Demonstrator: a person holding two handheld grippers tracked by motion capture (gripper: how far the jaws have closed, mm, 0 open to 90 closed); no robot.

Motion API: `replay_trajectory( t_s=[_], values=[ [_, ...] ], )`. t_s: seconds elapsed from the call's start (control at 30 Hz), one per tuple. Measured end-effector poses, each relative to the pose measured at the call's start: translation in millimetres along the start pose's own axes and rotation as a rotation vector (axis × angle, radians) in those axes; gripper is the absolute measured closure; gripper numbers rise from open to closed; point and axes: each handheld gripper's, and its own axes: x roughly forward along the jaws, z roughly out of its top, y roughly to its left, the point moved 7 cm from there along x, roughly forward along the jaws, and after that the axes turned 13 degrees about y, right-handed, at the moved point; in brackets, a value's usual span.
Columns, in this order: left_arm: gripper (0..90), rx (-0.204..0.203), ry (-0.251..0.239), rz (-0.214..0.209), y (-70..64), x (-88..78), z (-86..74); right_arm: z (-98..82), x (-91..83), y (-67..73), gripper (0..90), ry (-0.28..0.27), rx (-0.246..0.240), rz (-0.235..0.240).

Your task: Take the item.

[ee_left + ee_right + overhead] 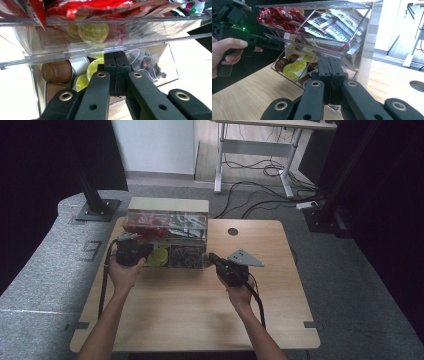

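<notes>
1. Clear acrylic organizer is standing at the far edge of the wooden tabletop in the high view, holding two tiers of compartments. The left tool is sitting at the organizer's lower left front, just beside the yellow-green pods. The right tool is sitting at its lower right front corner, with a grey three-cornered plate riding on top. A person's left hand and right hand are gripping the two tools from the near side, and a black cable is trailing back along the right forearm.

2. Black jaws of the left tool are showing pressed together with nothing between them in the left gripper view, their tips lying just under the front lip of the upper tier. Red sachets are filling the upper tier. Brown capsules and yellow-green pods are lying in the lower left compartment, and mesh tea bags are lying in the lower right compartment.

3. Black jaws of the right tool are likewise showing pressed together and holding nothing in the right gripper view, pointing at the organizer's lower tier. Red sachets and white-and-green sachets are lying in the tilted upper compartments, while capsules and pods are lying below. The left tool's body and the hand holding it are appearing at the frame's left, close against the organizer.
</notes>
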Motion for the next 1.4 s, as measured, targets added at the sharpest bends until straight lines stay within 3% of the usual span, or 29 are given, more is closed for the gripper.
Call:
replay_trajectory(
  t_s=[0.57,1.4],
  values=[
    [90.0,0.004,0.002,-0.001,-0.7,1.2,1.4,-1.8,-19.8,-20.7,89.0,-0.021,0.025,-0.03],
    [90.0,0.006,0.01,0.007,-0.6,2.2,1.5,-9.7,-31.0,-48.6,88.9,-0.014,0.057,-0.08]
  ],
)
